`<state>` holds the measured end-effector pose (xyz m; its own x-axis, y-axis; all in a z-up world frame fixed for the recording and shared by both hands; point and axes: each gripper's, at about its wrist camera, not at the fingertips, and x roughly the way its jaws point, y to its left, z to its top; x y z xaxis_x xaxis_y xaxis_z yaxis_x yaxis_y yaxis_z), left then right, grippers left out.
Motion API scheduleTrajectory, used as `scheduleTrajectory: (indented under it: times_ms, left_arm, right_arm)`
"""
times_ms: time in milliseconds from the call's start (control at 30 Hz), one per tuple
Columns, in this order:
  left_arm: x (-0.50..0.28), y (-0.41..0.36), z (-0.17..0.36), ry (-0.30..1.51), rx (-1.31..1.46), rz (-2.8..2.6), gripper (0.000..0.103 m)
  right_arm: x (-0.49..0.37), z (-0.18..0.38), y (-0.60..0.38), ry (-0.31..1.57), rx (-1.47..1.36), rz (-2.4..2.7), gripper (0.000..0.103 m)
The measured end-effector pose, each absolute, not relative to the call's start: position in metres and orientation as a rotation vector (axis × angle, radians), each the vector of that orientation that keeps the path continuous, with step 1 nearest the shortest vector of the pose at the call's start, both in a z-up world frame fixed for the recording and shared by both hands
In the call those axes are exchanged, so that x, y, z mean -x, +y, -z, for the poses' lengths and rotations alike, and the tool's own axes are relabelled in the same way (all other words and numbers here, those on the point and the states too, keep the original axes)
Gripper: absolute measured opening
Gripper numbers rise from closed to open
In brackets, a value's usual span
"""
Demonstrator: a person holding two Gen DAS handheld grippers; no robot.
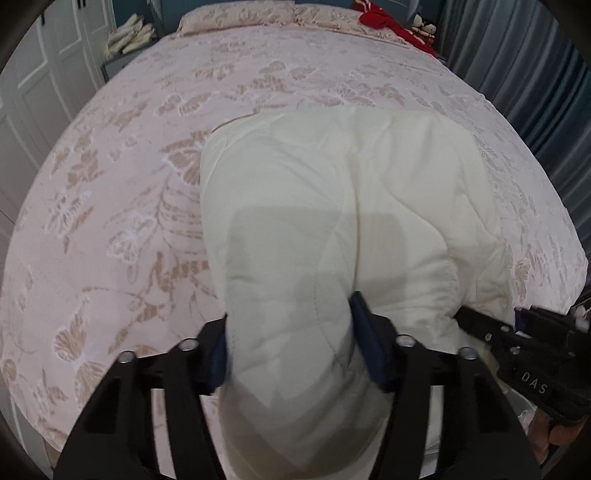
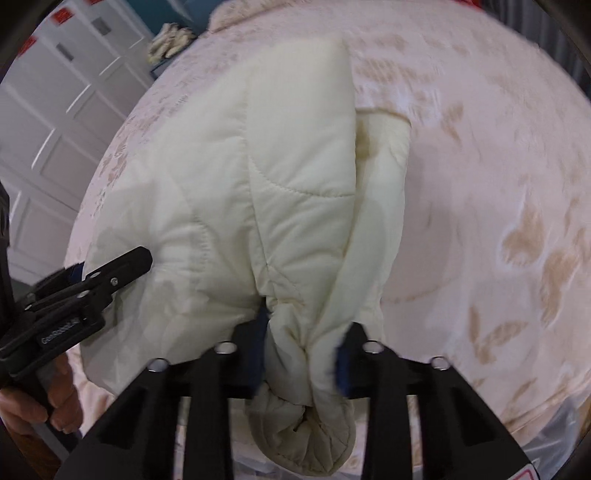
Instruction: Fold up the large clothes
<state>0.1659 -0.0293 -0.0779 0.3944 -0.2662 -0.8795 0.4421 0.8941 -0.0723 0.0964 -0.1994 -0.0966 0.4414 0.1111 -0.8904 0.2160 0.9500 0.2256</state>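
Observation:
A cream quilted padded jacket [image 1: 343,206] lies on the bed with its near end lifted. My left gripper [image 1: 290,343] is shut on a thick fold of the jacket, its blue pads pressing both sides. My right gripper [image 2: 303,350] is shut on a bunched part of the jacket [image 2: 258,177], and a gathered cuff hangs below the fingers. The right gripper shows at the right edge of the left wrist view [image 1: 517,332]. The left gripper shows at the left of the right wrist view [image 2: 88,284], its tips against the jacket.
The bed [image 1: 122,206] has a pink cover with tan butterfly pattern. A red garment [image 1: 391,26] lies at the far right corner. White cupboard doors [image 2: 55,122] stand to the left. Grey curtains [image 1: 517,55] hang to the right.

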Motion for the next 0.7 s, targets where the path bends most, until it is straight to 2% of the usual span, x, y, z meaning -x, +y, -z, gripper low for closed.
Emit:
scheduleTrajectory:
  times_ms: [100, 367, 500, 600, 700]
  left_arm:
    - [-0.168, -0.02, 0.063, 1.044, -0.167, 0.45, 0.041]
    - [-0.187, 0.002, 0.021, 0.894, -0.172, 0.402, 0.039]
    - [-0.203, 0.002, 0.02, 0.844, -0.222, 0.385, 0.039]
    - [-0.219, 0.0, 0.047, 0.88, -0.252, 0.383, 0.041]
    - [-0.226, 0.0, 0.079, 0.953, -0.266, 0.349, 0.051]
  right_arm:
    - [-0.1, 0.068, -0.181, 1.027, -0.21, 0.058, 0.022]
    - [-0.128, 0.026, -0.159, 0.88, -0.102, 0.019, 0.021]
    - [-0.15, 0.036, -0.159, 0.882, -0.158, 0.013, 0.021]
    - [-0.164, 0.066, -0.162, 0.941, -0.217, 0.029, 0.023]
    - [-0.167, 0.097, -0.167, 1.015, -0.278, 0.046, 0.034]
